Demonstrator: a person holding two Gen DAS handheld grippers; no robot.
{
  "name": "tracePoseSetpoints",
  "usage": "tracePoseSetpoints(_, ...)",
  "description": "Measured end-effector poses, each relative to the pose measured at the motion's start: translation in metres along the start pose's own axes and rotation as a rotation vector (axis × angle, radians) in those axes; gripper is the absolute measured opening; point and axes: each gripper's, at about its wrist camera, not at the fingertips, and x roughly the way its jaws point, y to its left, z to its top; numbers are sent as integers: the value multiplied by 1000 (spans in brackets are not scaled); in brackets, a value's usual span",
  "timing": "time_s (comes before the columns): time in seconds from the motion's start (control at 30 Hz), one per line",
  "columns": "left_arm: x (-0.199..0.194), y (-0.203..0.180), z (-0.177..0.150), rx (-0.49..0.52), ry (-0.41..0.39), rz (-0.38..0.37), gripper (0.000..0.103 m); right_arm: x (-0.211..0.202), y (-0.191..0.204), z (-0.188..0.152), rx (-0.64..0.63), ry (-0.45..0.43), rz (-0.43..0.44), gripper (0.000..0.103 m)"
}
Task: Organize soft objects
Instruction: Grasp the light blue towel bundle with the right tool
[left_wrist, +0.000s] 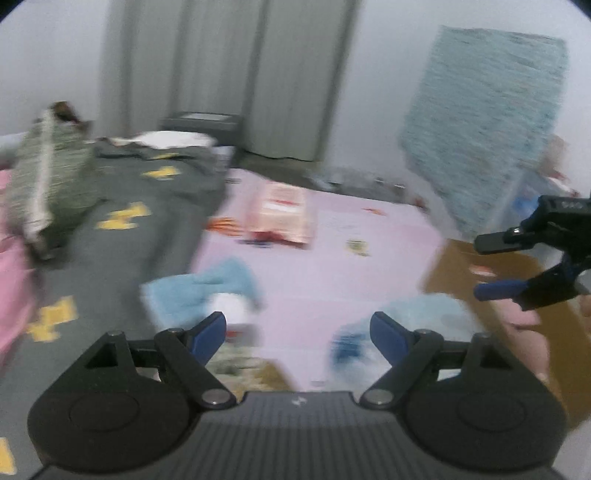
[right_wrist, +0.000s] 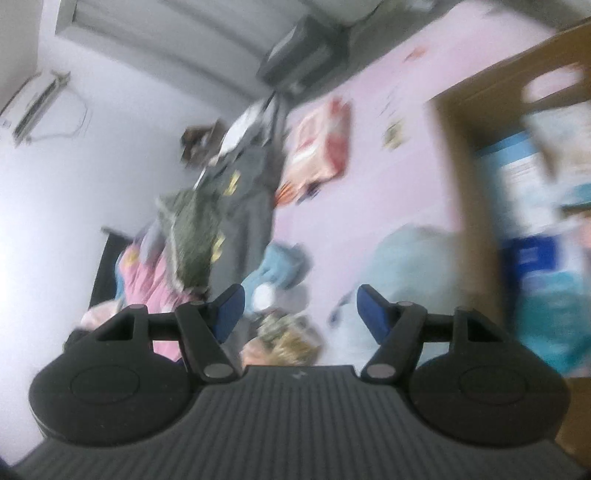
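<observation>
White walls (left_wrist: 380, 74); grey curtain (left_wrist: 229, 74); pink floor mat (left_wrist: 369, 236); wall air conditioner (right_wrist: 35, 103).

Both views evenly, softly lit — heavy motion blur throughout; fisheye bends the edges; corners dark.

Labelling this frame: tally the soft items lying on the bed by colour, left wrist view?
Heavy blur, so only what reads clearly:
Light blue: 2, the blue cloth and the pale blue cloth
Green: 1, the green knit bundle
Pink: 1, the pink fabric
Total: 4
The blue towel in the air is not counted.
</observation>
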Motion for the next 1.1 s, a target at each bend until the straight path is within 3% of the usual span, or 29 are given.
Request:
tracePoseSetpoints(0.17, 17, 40, -1, -66, -7, 162, 71, 88, 34, 7, 19, 151, 2, 67)
tracePoseSetpoints(0.27, 32, 56, -1, -85, 31, 180, 63, 147, 48, 11, 26, 234, -42, 68)
tracePoseSetpoints(0.43, 63, 76, 2, -125, 89, 169, 60, 221, 56, 26, 14, 276, -106, 73)
tracePoseSetpoints(0.6, 103, 97, 8, -202, 151, 147, 51, 274, 50, 50, 16, 271, -145, 74)
tracePoseSetpoints(0.8, 144, 107, 12, -205, 202, 167, 48, 322, 42, 63, -54, 298, -188, 74)
tracePoseSetpoints(1.03, 163, 115, 12, -225, 213, 179, 48, 347, 37, 62, -113, 371, -138, 73)
tracePoseSetpoints(1.1, 163, 116, 12, -229, 208, 182, 43, 350, 38, 60, -129, 385, -123, 66)
